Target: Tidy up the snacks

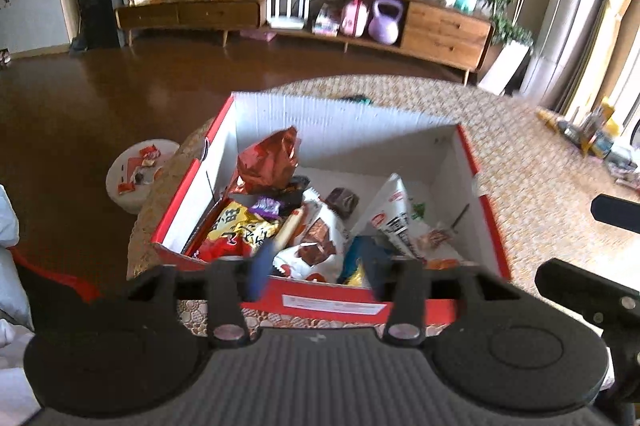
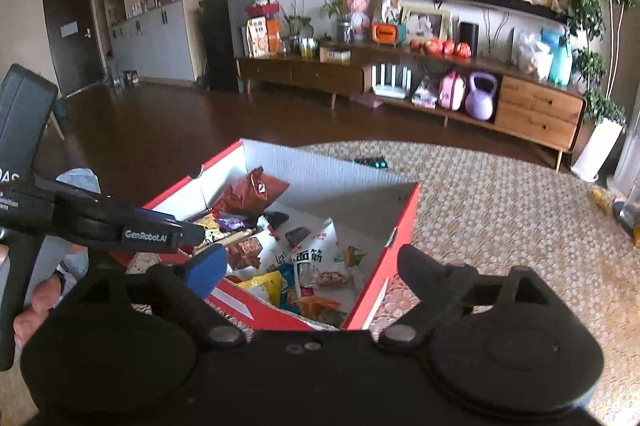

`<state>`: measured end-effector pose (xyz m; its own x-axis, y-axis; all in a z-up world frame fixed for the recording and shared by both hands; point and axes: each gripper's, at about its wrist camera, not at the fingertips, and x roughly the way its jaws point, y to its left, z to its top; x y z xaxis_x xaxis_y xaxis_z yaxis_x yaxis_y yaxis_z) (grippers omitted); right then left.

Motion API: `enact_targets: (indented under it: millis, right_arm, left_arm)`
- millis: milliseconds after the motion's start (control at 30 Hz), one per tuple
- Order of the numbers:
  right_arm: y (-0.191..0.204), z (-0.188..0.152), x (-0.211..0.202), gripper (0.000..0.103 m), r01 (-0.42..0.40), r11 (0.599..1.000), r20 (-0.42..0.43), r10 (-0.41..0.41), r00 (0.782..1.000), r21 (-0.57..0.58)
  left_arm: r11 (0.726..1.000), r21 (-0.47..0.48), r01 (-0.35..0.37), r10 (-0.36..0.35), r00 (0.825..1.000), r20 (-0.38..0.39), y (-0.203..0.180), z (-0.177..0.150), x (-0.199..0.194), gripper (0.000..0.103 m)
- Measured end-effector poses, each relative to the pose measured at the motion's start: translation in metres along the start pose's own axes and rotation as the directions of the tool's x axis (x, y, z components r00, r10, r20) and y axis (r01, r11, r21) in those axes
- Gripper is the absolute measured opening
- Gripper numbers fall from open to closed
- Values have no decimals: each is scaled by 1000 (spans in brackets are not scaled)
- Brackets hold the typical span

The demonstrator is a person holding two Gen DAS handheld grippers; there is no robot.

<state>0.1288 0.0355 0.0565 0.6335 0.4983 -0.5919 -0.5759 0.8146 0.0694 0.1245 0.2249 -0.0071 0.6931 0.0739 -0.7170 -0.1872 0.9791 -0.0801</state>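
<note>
The red box (image 1: 400, 300) of snacks (image 1: 316, 226) runs long toward one o'clock, beneath the left gripper (image 1: 316, 266) and right gripper (image 2: 308, 266), both spread and empty.

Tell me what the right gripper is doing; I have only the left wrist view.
Observer: The right gripper is open, with nothing between its fingers.
Operator: Say where it points.
Observer: Down into the box, over its near edge.
Operator: Describe my left gripper from that side.
Observer: The left gripper sits left of the right one, and a hand holds its grip.
</note>
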Motion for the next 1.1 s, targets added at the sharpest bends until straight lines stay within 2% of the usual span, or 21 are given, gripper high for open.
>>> enact_targets:
  millis: [33,200,333,700,833,1100]
  right_arm:
    - [0,0,-4,98,4,1000,9,-4,1000,-5]
    - [4,-1,-27,102,-29,999,68,31,997,-38]
    - [10,-3,-41,103,-39,997,106,45,993,-65]
    - [14,-17,-55,103,-33,999,139,34,990,-8]
    - [11,-22,-58,103,-7,1000,167,5,986,15]
    - [4,-30,-57,103,7,999,151,-15,988,53]
  left_arm:
    - [1000,-1,3,-3,1000,16,-1,-1,-5,70]
    - [1000,11,17,-18,997,69,-9,-7,-27,72]
    - [999,39,10,-14,994,110,-16,-14,-40,83]
    - [999,34,20,-26,984,177,-17,-36,-64,89]
    - [1000,22,8,-12,982,189,-16,-39,-66,103]
    - [1000,26,9,-14,984,177,-20,-44,-68,103]
